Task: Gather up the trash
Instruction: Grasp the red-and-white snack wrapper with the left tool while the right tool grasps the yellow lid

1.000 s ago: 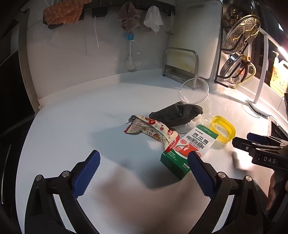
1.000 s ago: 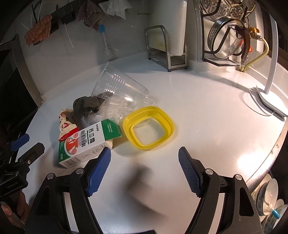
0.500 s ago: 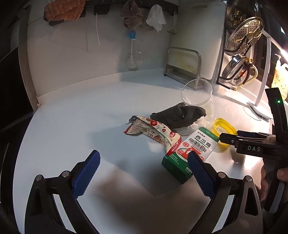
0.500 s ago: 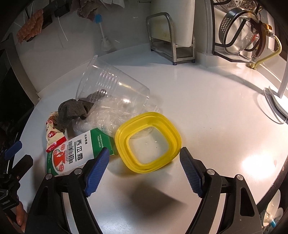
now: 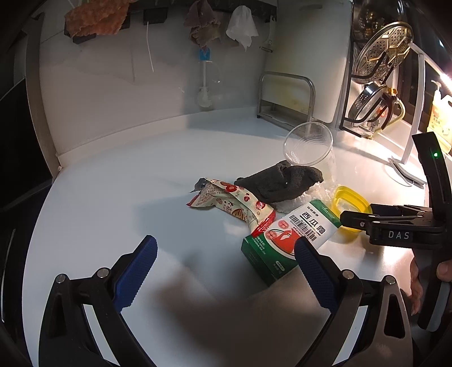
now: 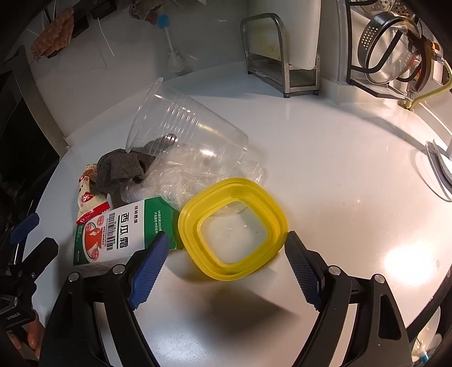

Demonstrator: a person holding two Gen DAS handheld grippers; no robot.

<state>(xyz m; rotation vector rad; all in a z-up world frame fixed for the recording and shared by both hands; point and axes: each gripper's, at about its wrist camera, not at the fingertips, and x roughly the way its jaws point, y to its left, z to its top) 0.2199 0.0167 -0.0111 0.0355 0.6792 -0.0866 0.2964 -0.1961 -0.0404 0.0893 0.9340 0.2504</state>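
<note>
On the white counter (image 6: 325,158) the trash lies in one small heap: a clear plastic cup (image 6: 186,132) on its side, a dark cloth (image 6: 118,169), a snack wrapper (image 5: 234,201), a green-and-white carton (image 6: 113,234) and a yellow square container (image 6: 234,228). The right gripper (image 6: 226,248) has just been opening its jaws, which stand wide on both sides of the yellow container without touching it. The left gripper (image 5: 226,254) hangs near the carton with its jaws spread and nothing between them.

On the surface (image 6: 325,158) lie one clear plastic cup (image 6: 183,127), one yellow container (image 6: 234,225), one green-and-white carton (image 6: 113,234), one red-printed snack wrapper (image 5: 234,200), one dark grey cloth (image 5: 279,180) and one crumpled clear plastic bag (image 6: 175,180). Three rags (image 5: 96,14) hang on the back wall. One metal rack (image 6: 279,53) stands at the rear.
</note>
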